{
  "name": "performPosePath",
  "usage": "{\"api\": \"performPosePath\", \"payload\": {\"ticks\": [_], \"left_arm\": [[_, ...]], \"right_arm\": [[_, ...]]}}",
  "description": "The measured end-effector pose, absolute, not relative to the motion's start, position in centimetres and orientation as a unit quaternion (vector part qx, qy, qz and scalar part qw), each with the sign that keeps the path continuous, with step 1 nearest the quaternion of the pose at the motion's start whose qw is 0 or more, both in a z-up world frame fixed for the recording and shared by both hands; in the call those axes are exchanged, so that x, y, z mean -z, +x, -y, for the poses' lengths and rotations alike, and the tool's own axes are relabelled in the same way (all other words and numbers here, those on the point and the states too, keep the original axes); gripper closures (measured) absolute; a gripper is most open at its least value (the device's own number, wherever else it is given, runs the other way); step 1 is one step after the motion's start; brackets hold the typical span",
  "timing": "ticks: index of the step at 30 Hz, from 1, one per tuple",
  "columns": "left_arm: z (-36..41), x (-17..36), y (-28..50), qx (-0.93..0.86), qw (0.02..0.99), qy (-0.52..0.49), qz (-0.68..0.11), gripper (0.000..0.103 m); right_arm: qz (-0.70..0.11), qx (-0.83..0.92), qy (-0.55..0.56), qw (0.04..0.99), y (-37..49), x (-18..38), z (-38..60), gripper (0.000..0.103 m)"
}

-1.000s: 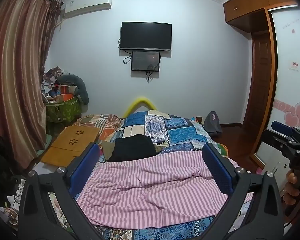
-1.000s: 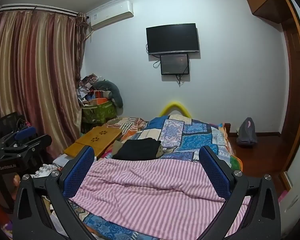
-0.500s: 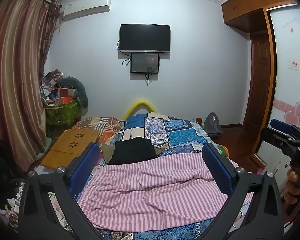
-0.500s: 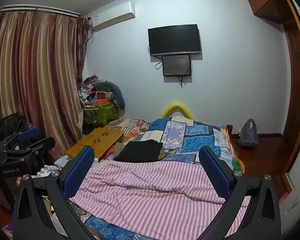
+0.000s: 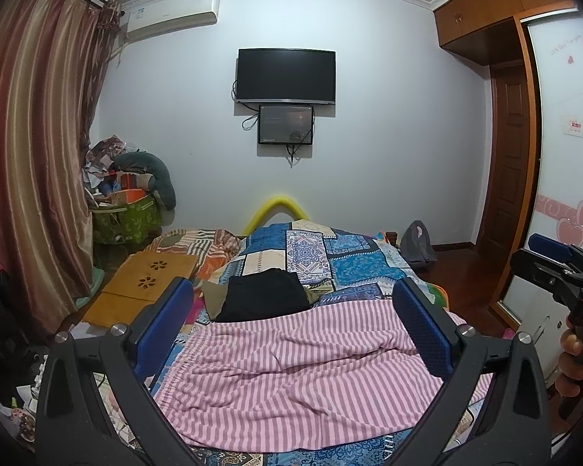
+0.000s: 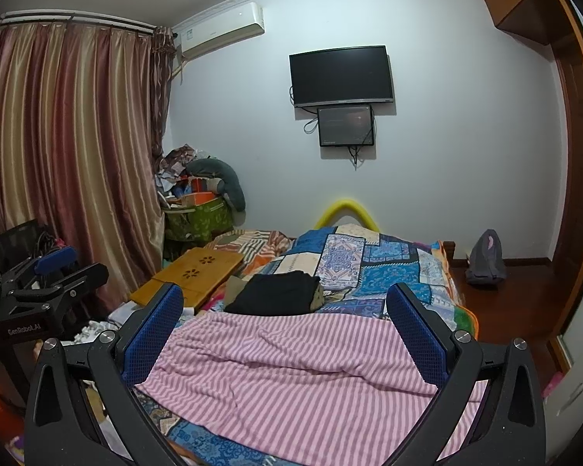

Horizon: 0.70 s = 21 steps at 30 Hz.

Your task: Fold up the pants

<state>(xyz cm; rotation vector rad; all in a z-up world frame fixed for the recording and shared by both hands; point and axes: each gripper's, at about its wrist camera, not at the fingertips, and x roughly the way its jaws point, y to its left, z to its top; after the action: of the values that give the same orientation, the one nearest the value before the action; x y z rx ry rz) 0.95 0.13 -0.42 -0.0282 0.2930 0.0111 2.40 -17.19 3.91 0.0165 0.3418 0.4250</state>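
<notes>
The pink striped pants (image 5: 303, 369) lay flat on the bed (image 5: 349, 264), stretched long from left to right. They were in front of and below both grippers. The left gripper (image 5: 291, 334) and the right gripper (image 6: 287, 334) had their fingers wide open, holding nothing. Neither looked clearly nearer.

The striped pants (image 5: 311, 365) are soft, matt, wrinkled cloth, lying on a printed patchwork cloth bedspread (image 5: 353, 264). The left tongs (image 5: 291, 334) wear textured blue rubbery pads (image 5: 423, 330) on matt black plastic arms. The curtain (image 6: 70, 147) is glossy, satiny cloth.
</notes>
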Motion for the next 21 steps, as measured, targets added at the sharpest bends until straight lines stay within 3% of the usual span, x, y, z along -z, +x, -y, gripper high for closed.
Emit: {"api": "performPosePath", "payload": {"ticks": [21], "left_arm": [[-0.13,0.26,1.09,-0.007,0.990,-0.014,-0.143,0.000]], "right_arm": [[-0.166,-0.211,0.005,0.963,2.33,-3.89,16.72,0.000]]}}
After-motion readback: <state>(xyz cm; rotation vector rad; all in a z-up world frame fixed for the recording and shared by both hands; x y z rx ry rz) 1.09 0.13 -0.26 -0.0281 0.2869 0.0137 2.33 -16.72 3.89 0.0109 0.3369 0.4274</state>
